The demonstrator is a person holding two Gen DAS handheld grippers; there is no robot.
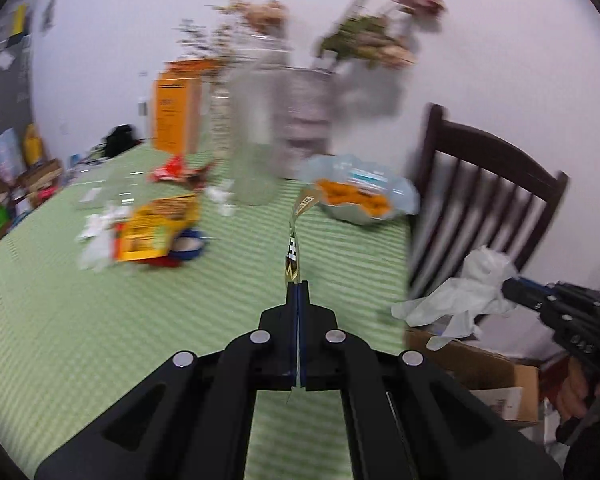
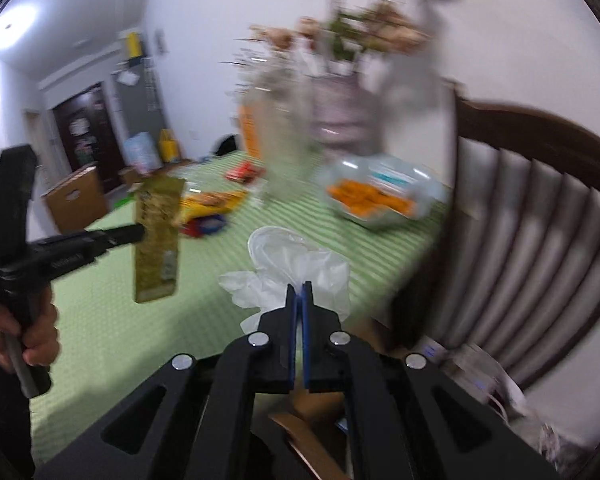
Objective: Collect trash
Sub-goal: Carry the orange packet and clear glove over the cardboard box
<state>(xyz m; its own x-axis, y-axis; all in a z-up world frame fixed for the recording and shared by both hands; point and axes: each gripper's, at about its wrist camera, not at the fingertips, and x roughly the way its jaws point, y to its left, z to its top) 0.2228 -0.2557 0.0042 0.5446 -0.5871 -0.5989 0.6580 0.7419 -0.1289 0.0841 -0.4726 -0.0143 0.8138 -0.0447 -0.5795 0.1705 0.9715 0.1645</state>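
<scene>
My left gripper is shut on a flat gold wrapper, seen edge-on and held above the green table. From the right wrist view the same wrapper hangs from the left gripper. My right gripper is shut on a crumpled clear plastic glove above the table's right edge. In the left wrist view the glove hangs from the right gripper over a cardboard box.
On the green table lie a yellow snack bag, a red wrapper, white paper scraps and a bowl of orange snacks. Glass vases and an orange box stand behind. A dark chair is at right.
</scene>
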